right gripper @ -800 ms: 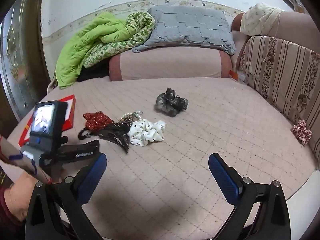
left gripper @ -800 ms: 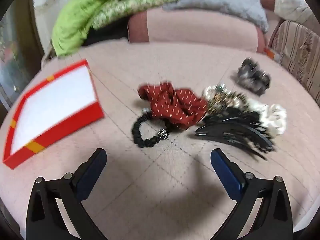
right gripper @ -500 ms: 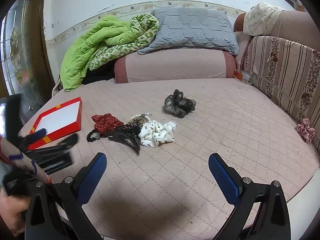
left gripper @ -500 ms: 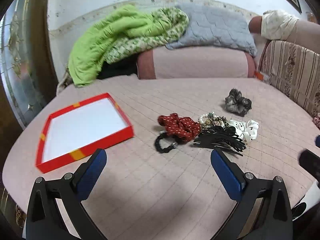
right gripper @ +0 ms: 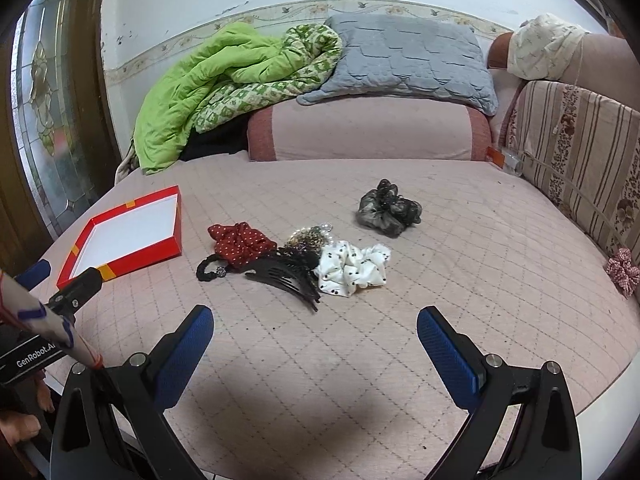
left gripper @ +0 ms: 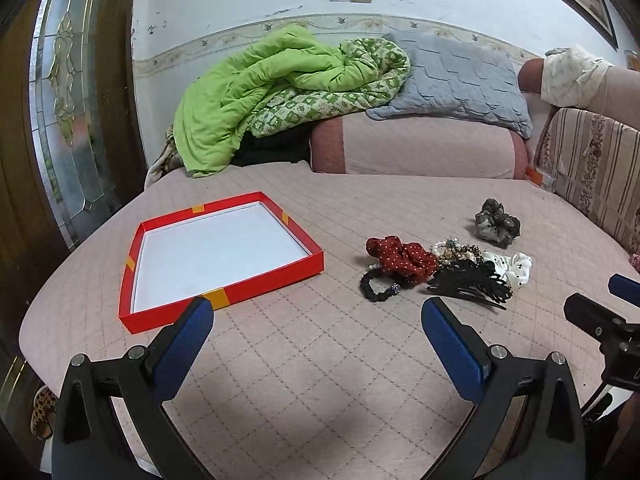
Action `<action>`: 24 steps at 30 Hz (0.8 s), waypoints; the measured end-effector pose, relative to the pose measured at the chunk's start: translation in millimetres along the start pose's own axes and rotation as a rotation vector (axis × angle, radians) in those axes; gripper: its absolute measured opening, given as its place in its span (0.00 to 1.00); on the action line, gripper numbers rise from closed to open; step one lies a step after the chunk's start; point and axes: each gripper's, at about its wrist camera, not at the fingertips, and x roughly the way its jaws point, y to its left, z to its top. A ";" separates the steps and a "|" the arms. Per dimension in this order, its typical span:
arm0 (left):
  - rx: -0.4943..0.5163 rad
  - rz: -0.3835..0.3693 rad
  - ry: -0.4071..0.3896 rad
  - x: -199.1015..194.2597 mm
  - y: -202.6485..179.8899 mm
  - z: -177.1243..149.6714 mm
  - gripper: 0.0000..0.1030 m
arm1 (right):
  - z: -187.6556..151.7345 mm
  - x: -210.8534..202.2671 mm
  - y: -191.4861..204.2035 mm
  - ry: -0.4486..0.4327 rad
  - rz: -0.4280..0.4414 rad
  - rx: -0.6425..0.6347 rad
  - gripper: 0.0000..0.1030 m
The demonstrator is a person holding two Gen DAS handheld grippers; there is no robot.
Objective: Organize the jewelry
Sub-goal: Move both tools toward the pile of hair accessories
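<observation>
With both the left tongs and right tongs spread wide and empty over the bed, nothing is sorted yet: the hair accessories lie heaped beside the empty red tray, so a first pick seems due.

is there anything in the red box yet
No, the red box shows only its bare white floor, and the hair accessories lie on the bed beside it.

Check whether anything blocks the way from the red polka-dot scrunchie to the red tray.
Nothing visible does. Between the red polka-dot scrunchie and the red tray lies only bare quilted bed cover. The black bead bracelet touches the scrunchie's near side, off that path.
</observation>
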 end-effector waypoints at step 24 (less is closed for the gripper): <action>0.009 0.011 0.017 7.7 -6.0 -4.2 1.00 | -1.2 2.5 -0.6 0.014 0.000 -0.006 1.00</action>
